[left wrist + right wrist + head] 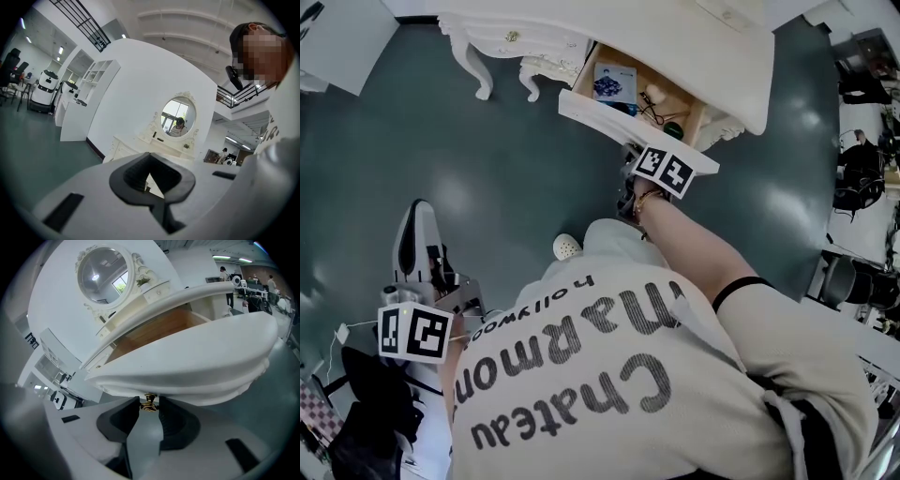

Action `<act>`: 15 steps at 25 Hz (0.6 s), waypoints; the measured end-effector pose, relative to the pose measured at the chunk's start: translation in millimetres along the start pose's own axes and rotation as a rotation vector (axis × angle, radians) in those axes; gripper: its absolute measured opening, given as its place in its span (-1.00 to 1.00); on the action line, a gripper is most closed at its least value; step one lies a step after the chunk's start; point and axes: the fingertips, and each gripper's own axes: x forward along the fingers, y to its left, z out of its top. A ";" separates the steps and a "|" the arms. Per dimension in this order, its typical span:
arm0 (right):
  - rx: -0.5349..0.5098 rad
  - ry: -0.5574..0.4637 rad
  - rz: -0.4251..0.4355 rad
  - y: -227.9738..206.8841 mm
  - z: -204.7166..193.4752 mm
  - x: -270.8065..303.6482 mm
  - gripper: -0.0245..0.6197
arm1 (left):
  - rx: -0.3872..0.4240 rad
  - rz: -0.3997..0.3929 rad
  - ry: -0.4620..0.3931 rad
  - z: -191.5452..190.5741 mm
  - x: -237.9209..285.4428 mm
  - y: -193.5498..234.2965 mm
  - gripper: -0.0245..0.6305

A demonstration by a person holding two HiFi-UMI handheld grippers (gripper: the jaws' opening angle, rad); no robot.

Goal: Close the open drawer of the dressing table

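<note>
In the upper centre of the frame the white dressing table's (pixel 712 47) drawer (pixel 609 117) stands open, a blue box (pixel 614 82) inside. The right tool (pixel 652 183) is at its front; the left tool (pixel 420 234) hangs lower left over green floor (pixel 516 187).

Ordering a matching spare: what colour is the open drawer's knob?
The knob is gold; right gripper view shows it best.

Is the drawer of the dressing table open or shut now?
Open. The drawer stands out from the dressing table, and its wooden inside, with a blue box in it, shows from above.
</note>
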 end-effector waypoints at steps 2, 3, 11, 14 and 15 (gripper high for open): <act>-0.006 0.020 0.011 -1.5 2.0 1.9 -0.46 | -0.009 0.003 0.000 -1.9 2.9 0.6 -0.91; -0.007 0.029 0.016 -2.3 2.8 3.2 -0.46 | -0.013 0.005 0.000 -2.7 5.5 0.8 -0.91; -0.010 0.089 0.061 0.3 22.0 13.6 -0.47 | -0.020 0.046 -0.007 10.3 33.7 -3.4 -0.91; -0.027 0.088 0.042 1.6 27.1 13.7 -0.47 | -0.022 0.060 -0.002 15.7 42.3 -6.4 -0.91; -0.033 0.081 0.035 1.7 29.8 14.7 -0.47 | -0.022 0.064 -0.003 17.4 45.4 -7.0 -0.91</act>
